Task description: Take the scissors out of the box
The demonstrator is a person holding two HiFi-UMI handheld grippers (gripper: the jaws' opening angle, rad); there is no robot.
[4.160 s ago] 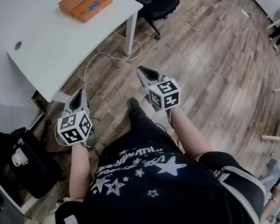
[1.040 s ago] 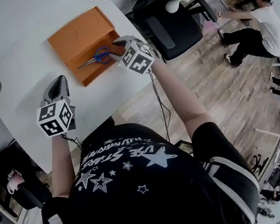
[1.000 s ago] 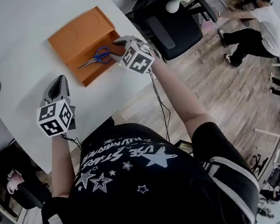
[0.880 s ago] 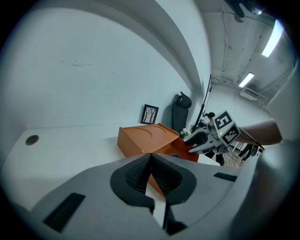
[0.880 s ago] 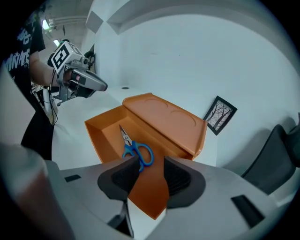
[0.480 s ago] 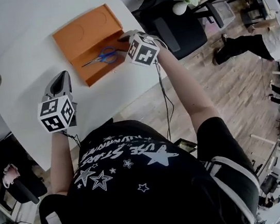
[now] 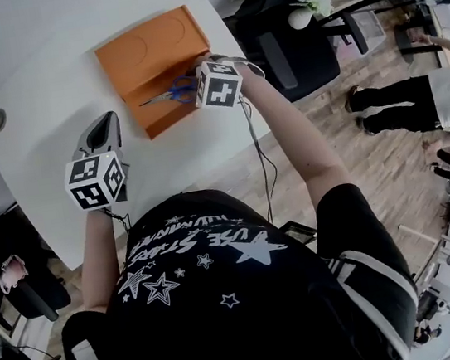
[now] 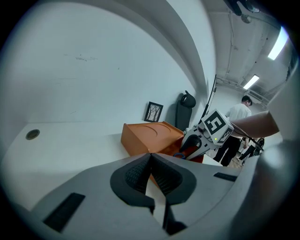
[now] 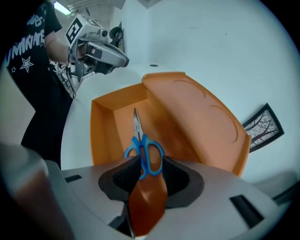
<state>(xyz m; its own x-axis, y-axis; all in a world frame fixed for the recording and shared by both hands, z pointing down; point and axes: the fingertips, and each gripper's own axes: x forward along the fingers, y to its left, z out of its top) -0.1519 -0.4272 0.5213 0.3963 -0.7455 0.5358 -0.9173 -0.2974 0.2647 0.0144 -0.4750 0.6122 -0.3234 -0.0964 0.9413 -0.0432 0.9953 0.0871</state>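
An orange box [image 7: 166, 112] lies on the white table [image 7: 43, 85], its lid [image 7: 151, 48] folded back. Scissors [image 7: 171, 96] with blue handles lie in the box, blades toward the left. My right gripper [image 7: 197, 77] points steeply down into it. In the right gripper view the jaws stand open on either side of the blue handles [image 9: 143, 150], and the pads do not press on them. My left gripper [image 7: 104, 124] hovers over the table to the left of the box, shut with nothing in it [image 8: 150, 157].
A black office chair [image 7: 288, 40] and a white vase with flowers [image 7: 305, 12] stand right of the table. A framed picture [image 9: 262, 126] lies behind the box. A cable hole [image 7: 0, 119] sits near the table's left edge. People stand at the far right [image 7: 439, 101].
The person has walked up to the table. Over the last second my right gripper sank into the box and rolled, coming down around the scissors' handles. The left gripper barely moved.
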